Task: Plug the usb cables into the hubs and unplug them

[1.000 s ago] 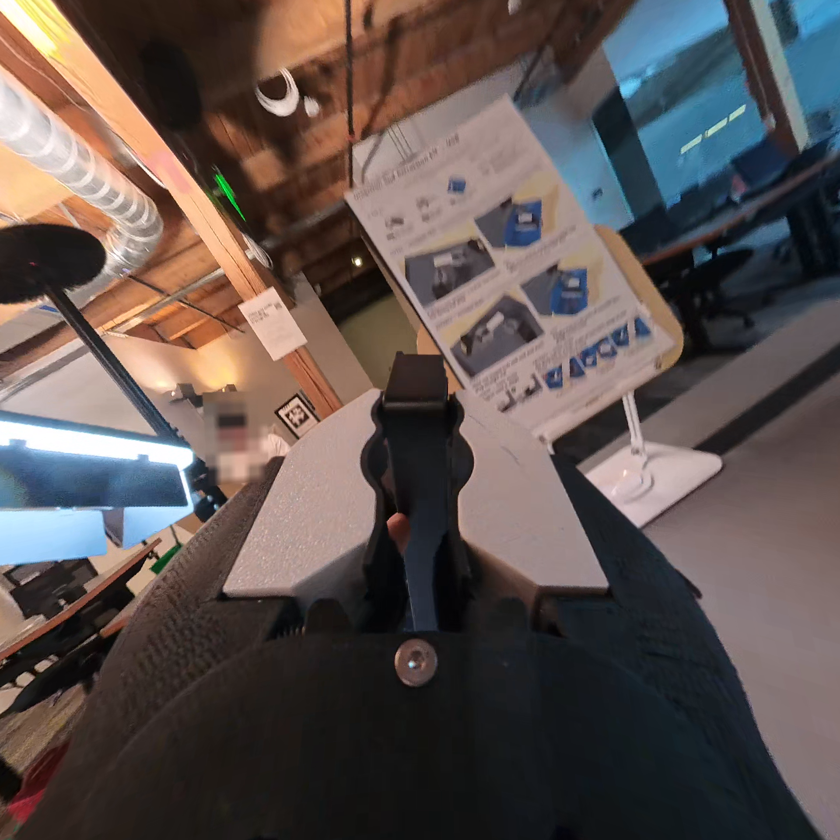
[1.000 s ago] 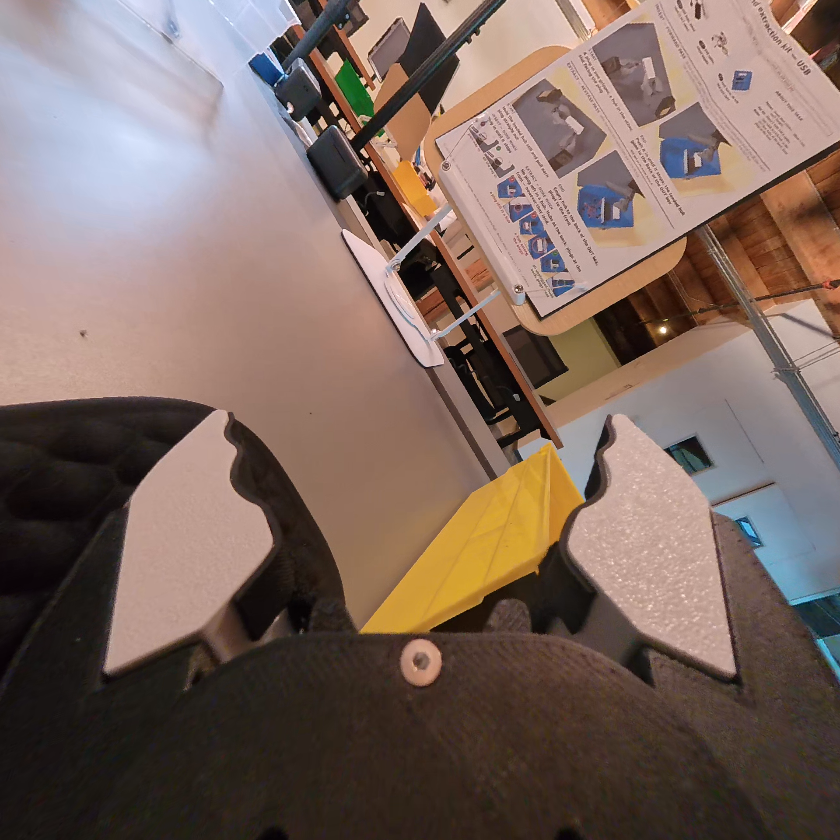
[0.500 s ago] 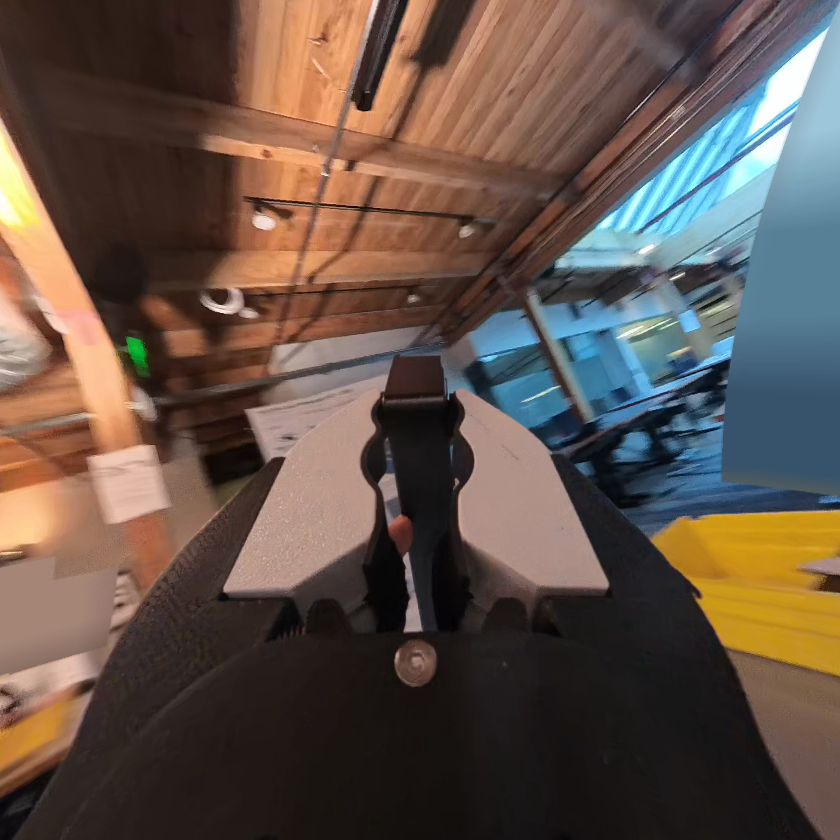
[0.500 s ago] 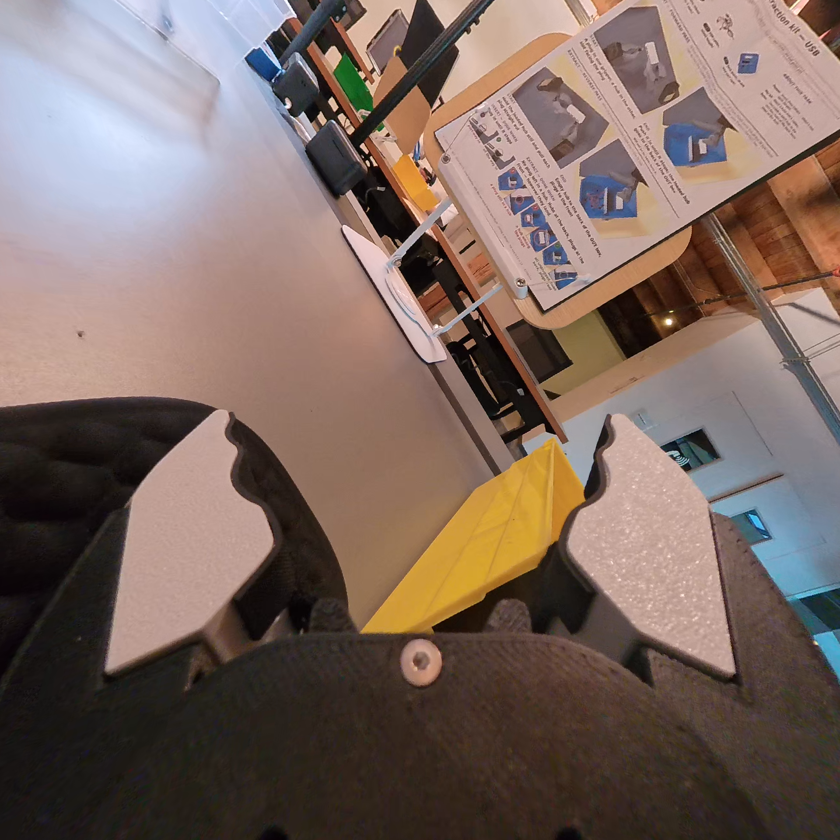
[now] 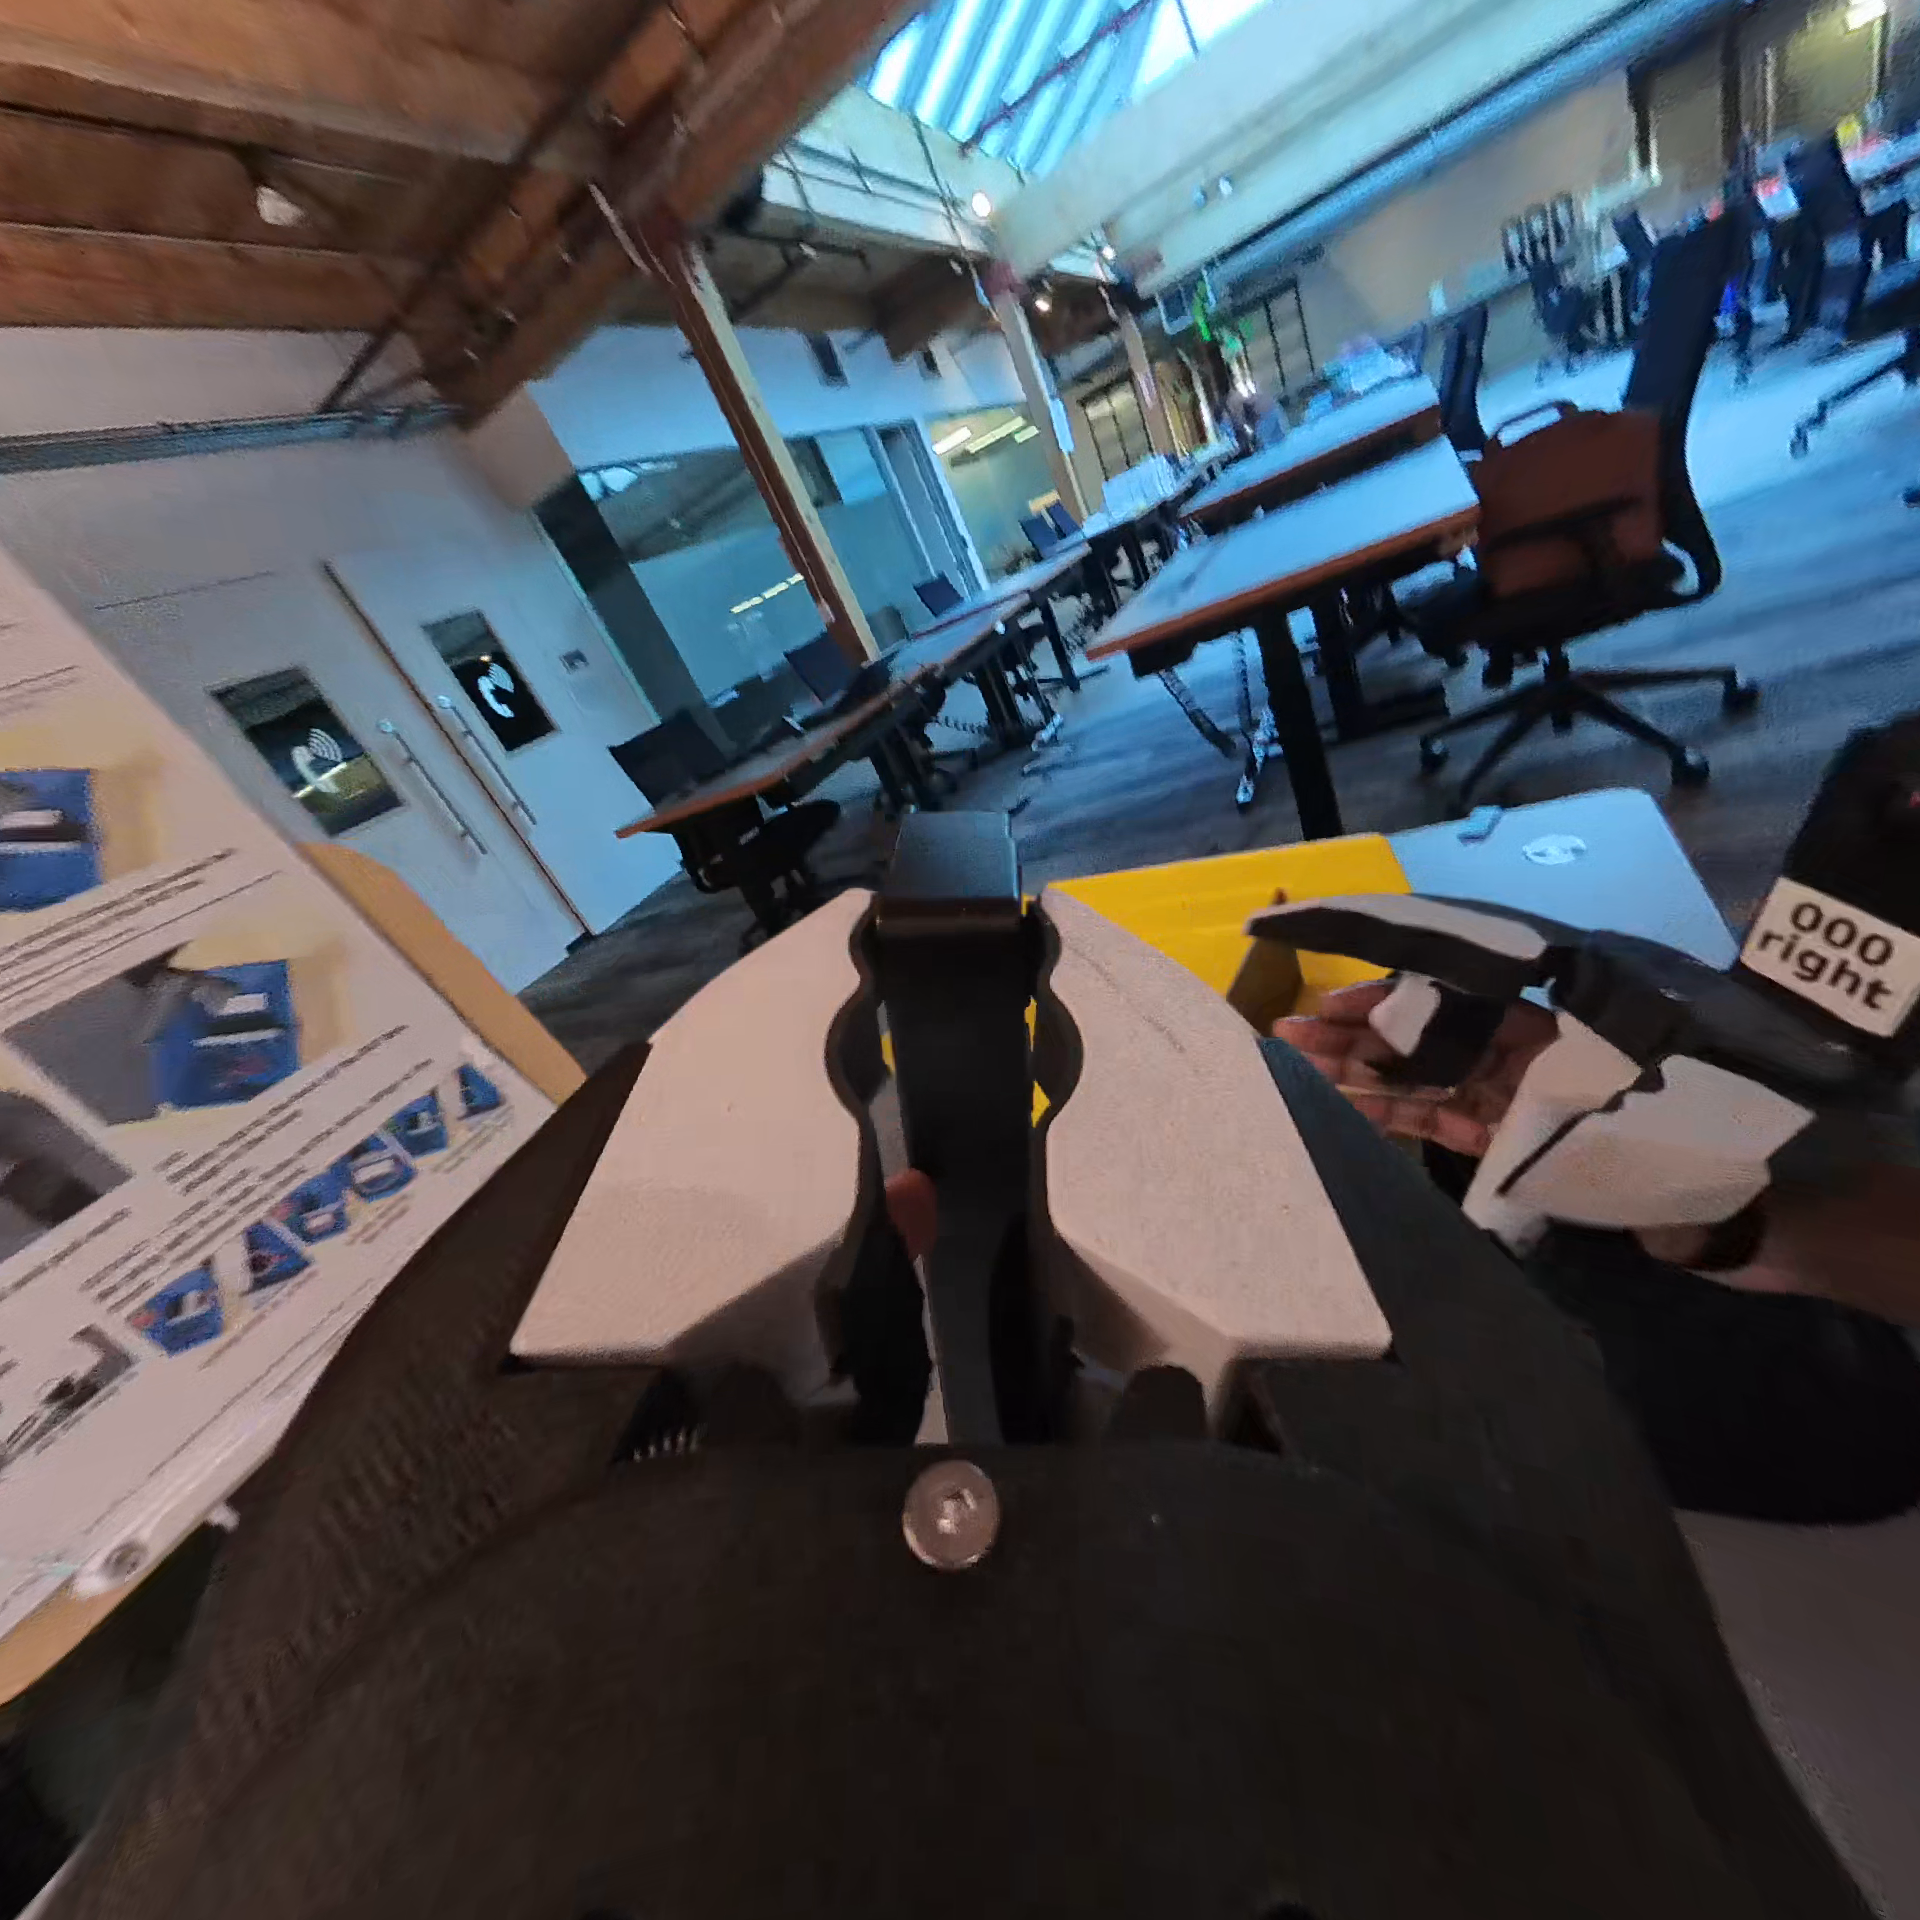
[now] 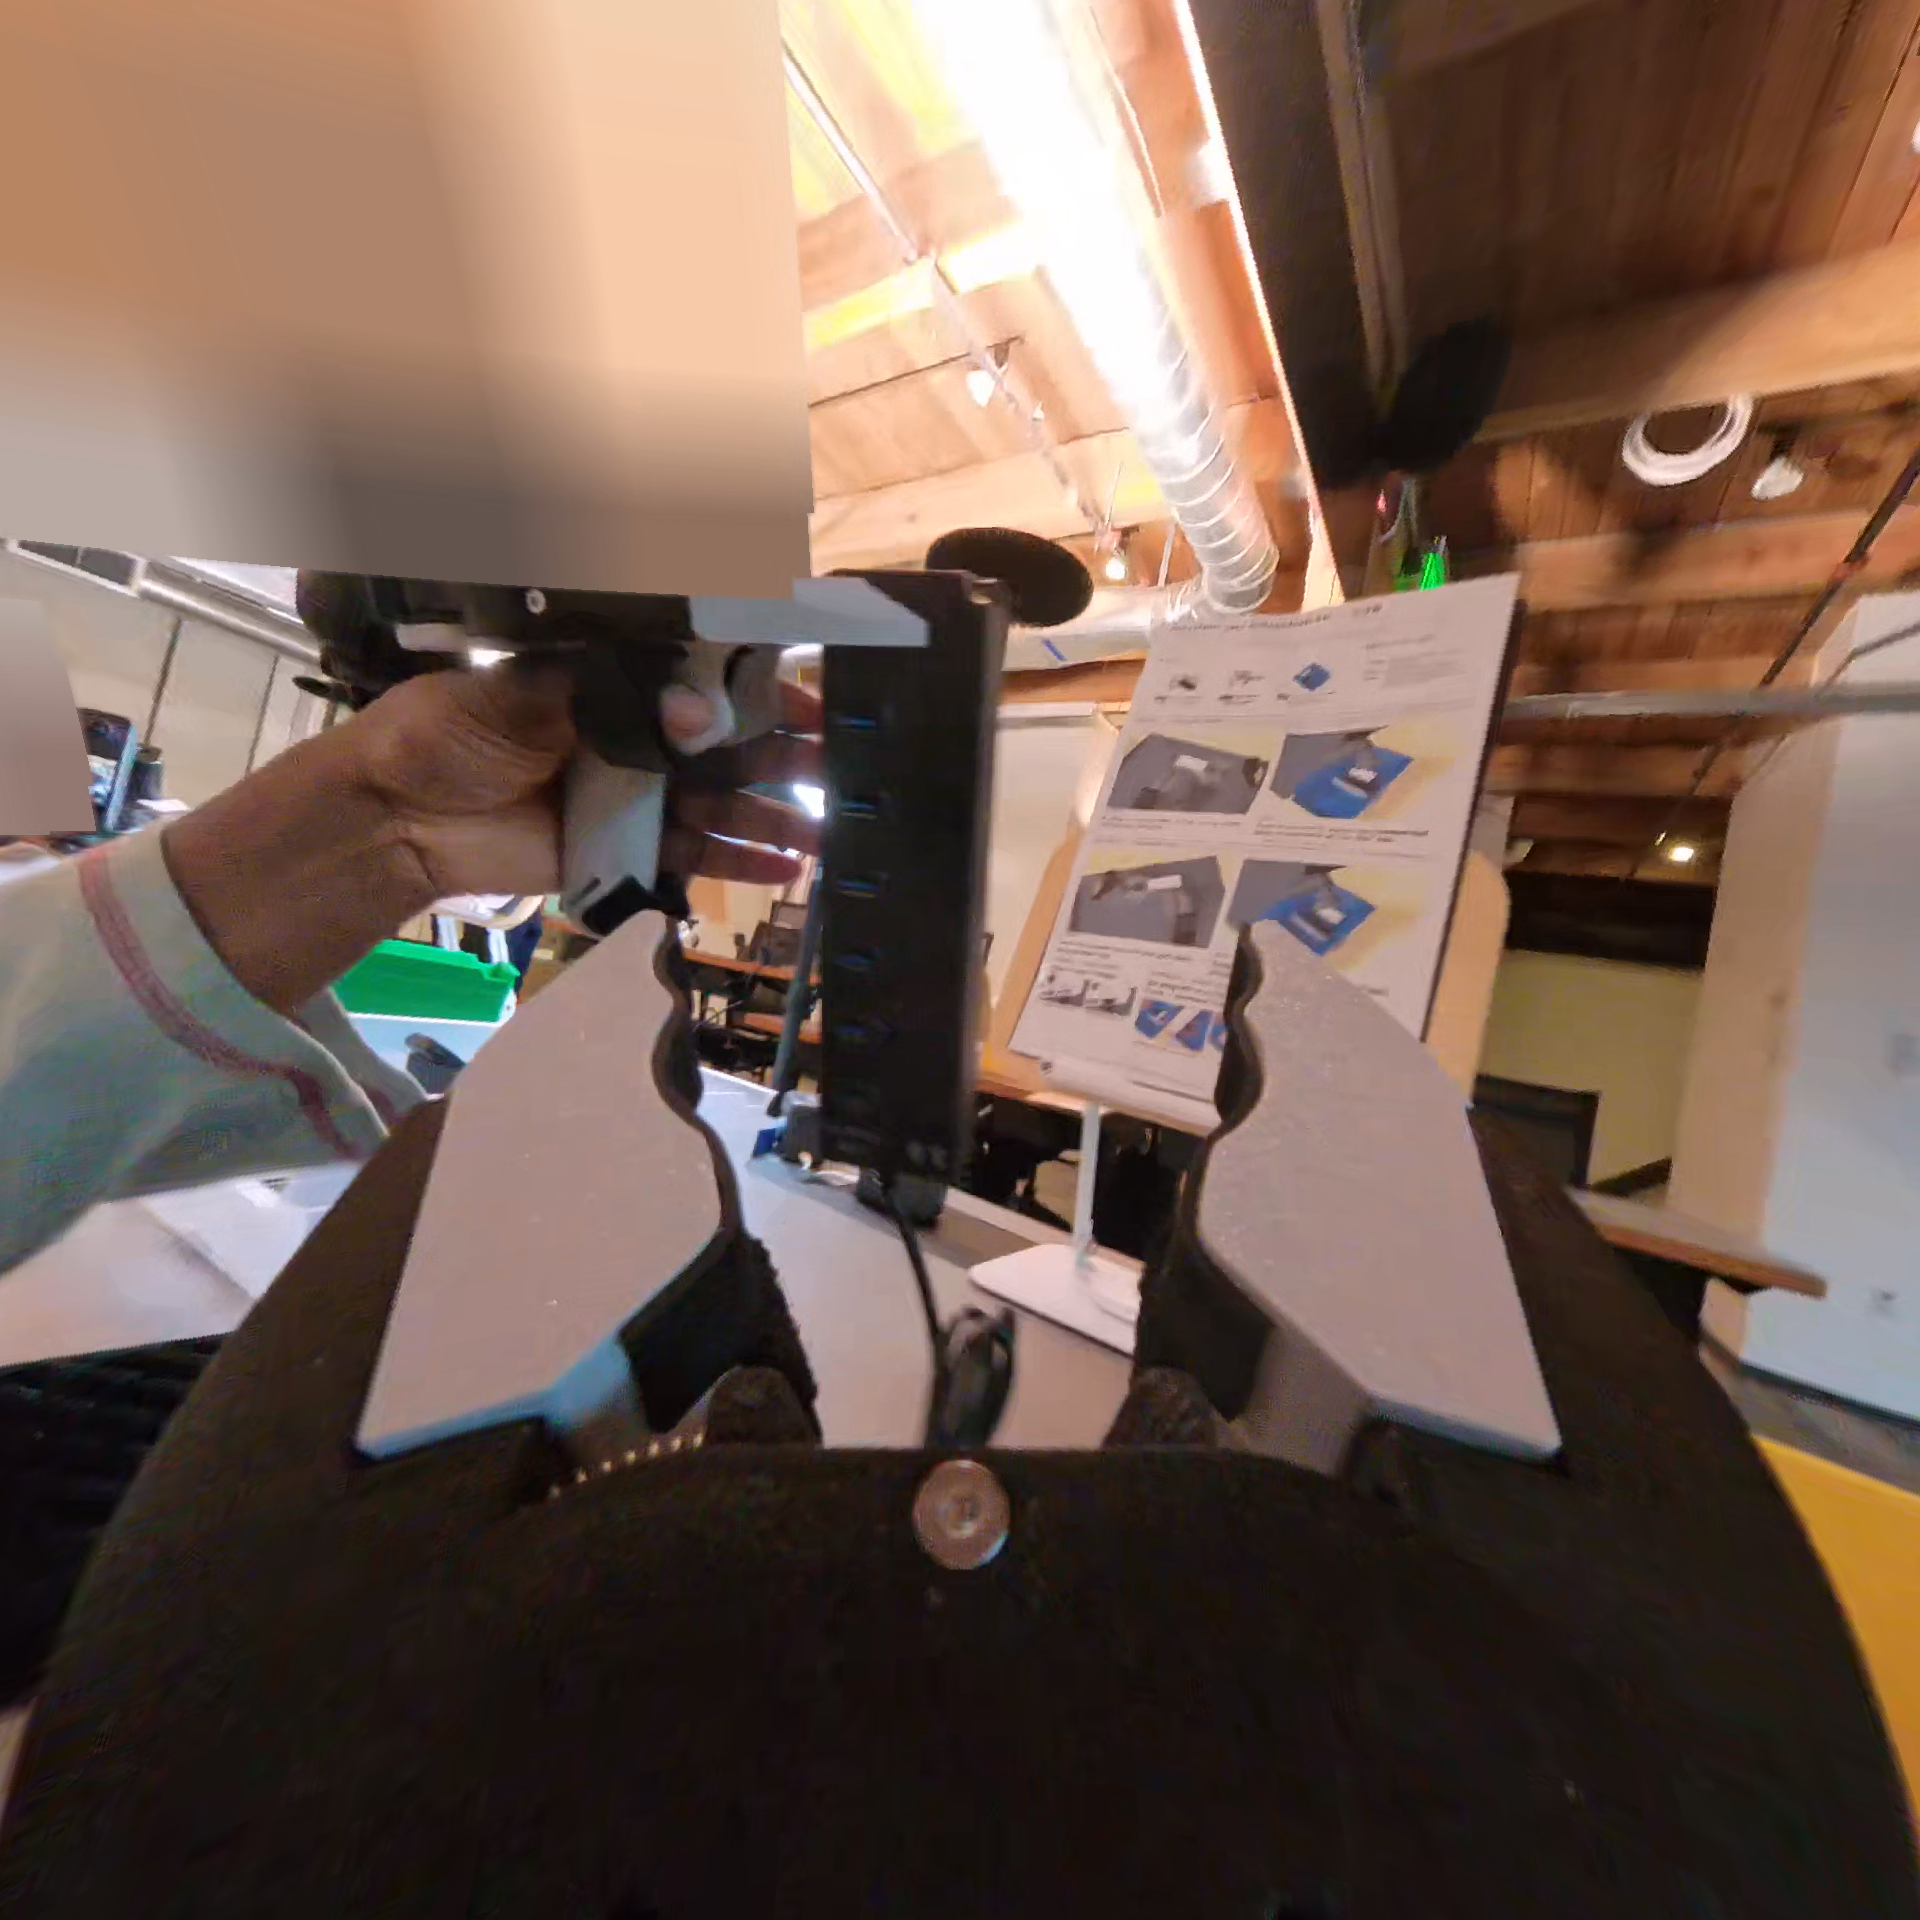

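While only the right wrist view shows its ports, left gripper [image 5: 954, 925] clamps black hub [image 6: 902, 862] upright beside poster [image 6: 1278, 831]; right gripper [image 6: 951, 987] gapes, holding nothing.

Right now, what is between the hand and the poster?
The black USB hub, hanging upright from the left gripper. The right wrist view shows it between the hand and the poster.

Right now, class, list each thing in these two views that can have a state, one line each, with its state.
Left gripper: jaws shut on the USB hub.
USB hub: black, held upright, visible ports empty, a cable hanging from its lower end.
Right gripper: jaws open, empty.
Instruction board: standing upright on its white stand.
Yellow bin: contents hidden.
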